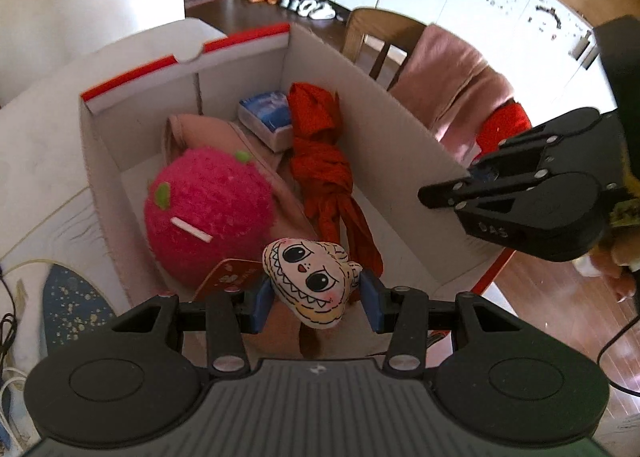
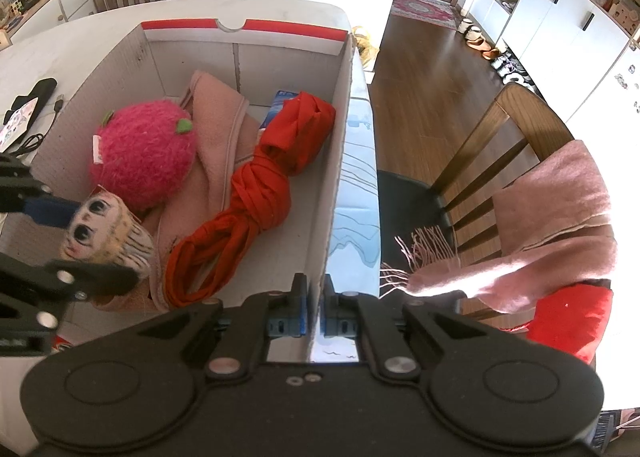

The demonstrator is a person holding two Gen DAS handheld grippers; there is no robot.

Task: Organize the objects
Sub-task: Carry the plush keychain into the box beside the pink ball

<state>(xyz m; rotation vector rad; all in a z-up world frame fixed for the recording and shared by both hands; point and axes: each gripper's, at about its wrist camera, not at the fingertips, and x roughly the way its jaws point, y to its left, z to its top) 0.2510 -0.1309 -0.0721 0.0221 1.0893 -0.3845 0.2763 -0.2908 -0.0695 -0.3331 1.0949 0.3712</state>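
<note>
The left gripper (image 1: 316, 297) points down over the near end of an open white cardboard box with a red rim (image 1: 384, 129); its blue pads (image 1: 264, 303) are part-way apart and press both sides of a small cream fabric doll with large black eyes and a zigzag mouth (image 1: 310, 281), which hangs above the box's contents; from the right wrist view the same doll (image 2: 106, 235) shows at the left edge, caught between the left gripper's fingers.

The right gripper (image 2: 316, 311) is closed tight on the thin right-hand wall of the box (image 2: 340, 145), one pad inside and one outside; in the left wrist view this gripper (image 1: 472, 185) appears at the right, meeting the box's edge.

Inside the box lie a fuzzy bright-pink round plush with small green leaves (image 1: 208, 209), resting on a folded dusty-pink cloth (image 1: 224, 137); beside them a knotted red-orange scarf (image 1: 320, 161) runs along the box's length; a small blue and white packet (image 1: 266, 113) sits at the far end, touching the scarf.

The box stands on a white table (image 2: 80, 33); a wooden chair (image 2: 516, 129) draped with a pink fringed scarf (image 2: 540, 225) stands just beside the table.
</note>
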